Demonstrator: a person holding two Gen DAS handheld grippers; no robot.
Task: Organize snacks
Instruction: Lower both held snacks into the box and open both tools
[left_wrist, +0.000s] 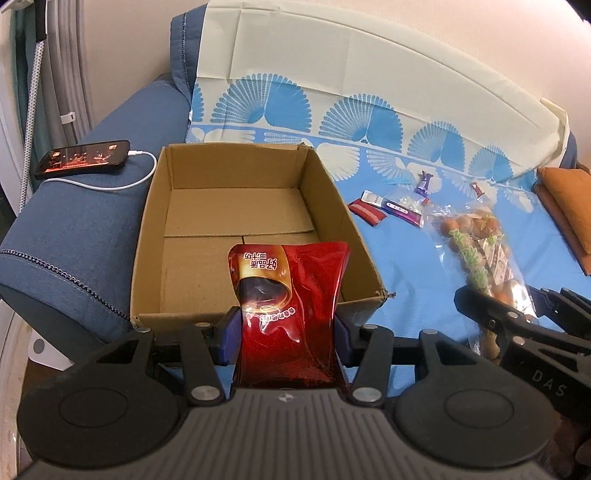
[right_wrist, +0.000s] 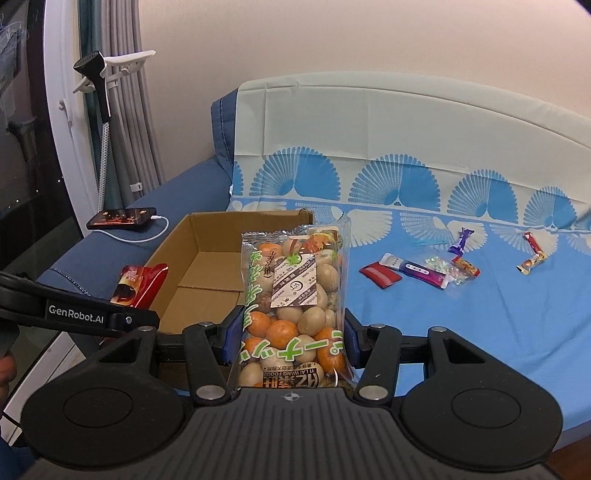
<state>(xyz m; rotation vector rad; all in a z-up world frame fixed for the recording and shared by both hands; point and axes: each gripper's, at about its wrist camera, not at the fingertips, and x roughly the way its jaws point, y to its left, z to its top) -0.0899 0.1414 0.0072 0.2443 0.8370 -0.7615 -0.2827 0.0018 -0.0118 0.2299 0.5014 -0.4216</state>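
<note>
Your left tongs (left_wrist: 284, 334) clamp the red pouch (left_wrist: 291, 295), your right tongs (right_wrist: 291, 334) clamp the clear snack bag (right_wrist: 295, 295). Cardboard box (left_wrist: 184, 206) just ahead holds nothing; small candies (right_wrist: 424, 269) wait right of it.

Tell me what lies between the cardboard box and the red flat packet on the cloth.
Only bare blue cloth separates cardboard box and red packet, in the right wrist view.

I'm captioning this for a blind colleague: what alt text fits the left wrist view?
The left gripper holds a red snack pouch at the near edge of an empty cardboard box on a blue patterned cloth. Small snacks lie to the right; a phone charges at left.
</note>
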